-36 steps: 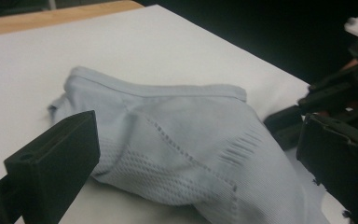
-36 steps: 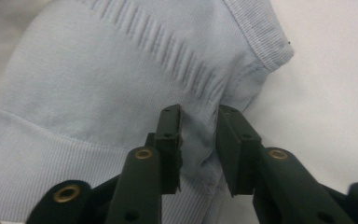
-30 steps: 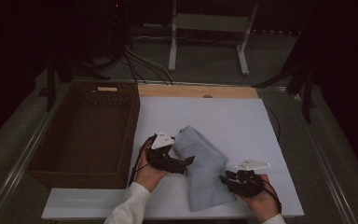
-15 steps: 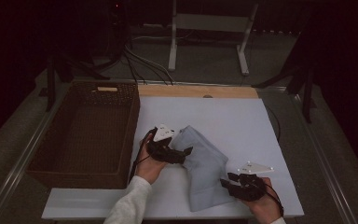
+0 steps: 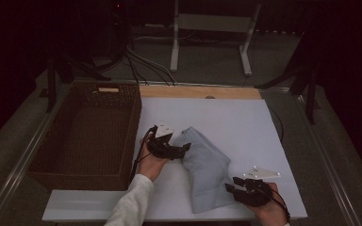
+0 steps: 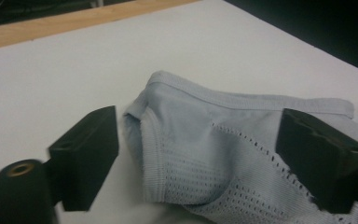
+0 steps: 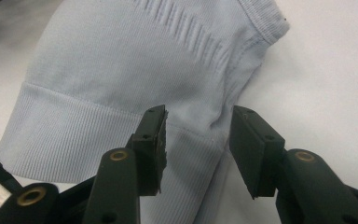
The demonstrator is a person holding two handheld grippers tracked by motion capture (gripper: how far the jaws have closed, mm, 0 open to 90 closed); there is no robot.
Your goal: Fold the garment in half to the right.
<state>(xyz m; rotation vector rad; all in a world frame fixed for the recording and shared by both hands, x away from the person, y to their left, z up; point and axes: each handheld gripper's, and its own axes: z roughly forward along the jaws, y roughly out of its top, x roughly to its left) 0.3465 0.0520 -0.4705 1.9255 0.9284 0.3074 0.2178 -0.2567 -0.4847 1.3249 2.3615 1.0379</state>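
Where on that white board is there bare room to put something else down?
The far half of the white board, between the wooden strip and the pale blue garment, is bare, and so is its right side. The brown basket on the left looks empty. It is crowded near the front, around the garment, left tool and right tool.

High view looks down from afar; both gripper views sit close, sharing the garment (image 5: 206, 170).
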